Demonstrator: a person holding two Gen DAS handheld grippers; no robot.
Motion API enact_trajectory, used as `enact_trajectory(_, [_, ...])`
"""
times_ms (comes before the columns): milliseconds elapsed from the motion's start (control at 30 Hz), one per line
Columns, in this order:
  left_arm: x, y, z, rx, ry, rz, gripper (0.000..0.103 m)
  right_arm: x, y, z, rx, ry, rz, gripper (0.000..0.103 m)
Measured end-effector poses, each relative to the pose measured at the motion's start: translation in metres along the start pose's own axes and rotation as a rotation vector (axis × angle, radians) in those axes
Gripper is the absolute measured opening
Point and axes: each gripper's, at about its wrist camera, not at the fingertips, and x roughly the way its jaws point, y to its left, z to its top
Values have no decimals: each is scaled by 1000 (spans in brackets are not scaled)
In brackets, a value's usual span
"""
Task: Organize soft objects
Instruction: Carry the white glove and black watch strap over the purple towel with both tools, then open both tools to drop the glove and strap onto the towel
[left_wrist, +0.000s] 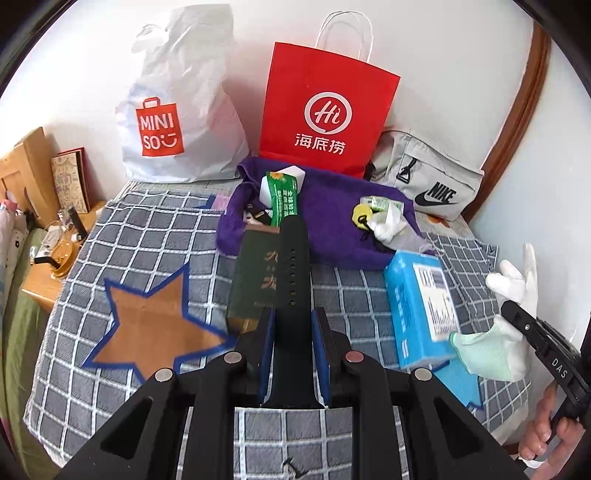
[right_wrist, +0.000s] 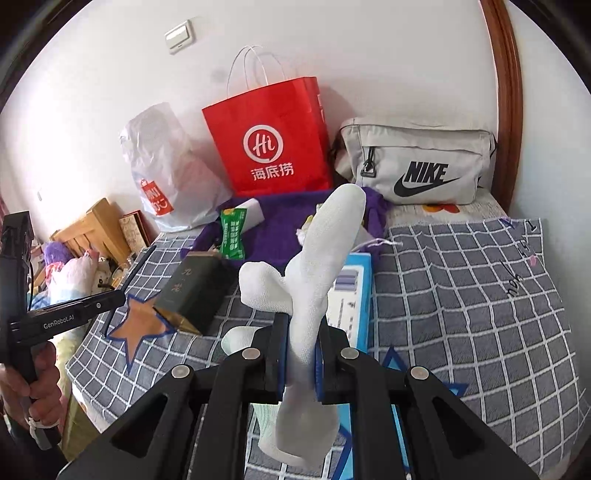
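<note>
My left gripper (left_wrist: 292, 325) is shut on a black watch strap (left_wrist: 292, 266) that sticks forward over the checked bed cover. My right gripper (right_wrist: 300, 354) is shut on a white glove (right_wrist: 317, 258) with a pale green cuff; the glove's fingers stand up in front of the camera. In the left wrist view the glove (left_wrist: 509, 291) and right gripper show at the right edge. A purple towel (left_wrist: 332, 199) lies further back with a green packet (left_wrist: 284, 199), a yellow tag and a crumpled white item on it.
A dark green box (left_wrist: 255, 273) and a blue box (left_wrist: 417, 306) lie on the bed. Against the wall stand a white MINISO bag (left_wrist: 173, 122), a red paper bag (left_wrist: 325, 110) and a grey Nike pouch (left_wrist: 432, 181). A wooden nightstand (left_wrist: 48, 254) is left.
</note>
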Motion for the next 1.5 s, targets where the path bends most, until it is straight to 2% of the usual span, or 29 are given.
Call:
enact_trajectory(300, [33, -4, 45, 1, 11, -30, 20, 31, -13, 38, 16, -19, 14, 12])
enact_trajectory(500, [68, -9, 79, 14, 18, -27, 20, 63, -24, 69, 49, -17, 53, 12])
enact_trajectory(600, [87, -10, 95, 8, 26, -32, 20, 83, -28, 84, 48, -4, 36, 12])
enact_trajectory(833, [130, -16, 128, 37, 60, -37, 20, 134, -32, 121, 45, 29, 81, 12])
enact_trajectory(967, [153, -15, 139, 37, 80, -40, 20, 166, -30, 138, 44, 58, 112, 12])
enact_trajectory(1100, [171, -14, 141, 27, 104, -49, 20, 196, -24, 141, 56, 111, 151, 12])
enact_trajectory(1200, [183, -19, 141, 53, 120, -68, 20, 217, -16, 135, 42, 163, 178, 15])
enact_trajectory(1367, [203, -20, 141, 62, 158, -70, 20, 244, -11, 127, 14, 225, 152, 17])
enact_trajectory(1433, [210, -21, 139, 72, 186, -70, 20, 249, -14, 126, 11, 238, 148, 23])
enact_trajectory(1500, [213, -20, 138, 70, 192, -70, 20, 248, -16, 125, 17, 234, 148, 37])
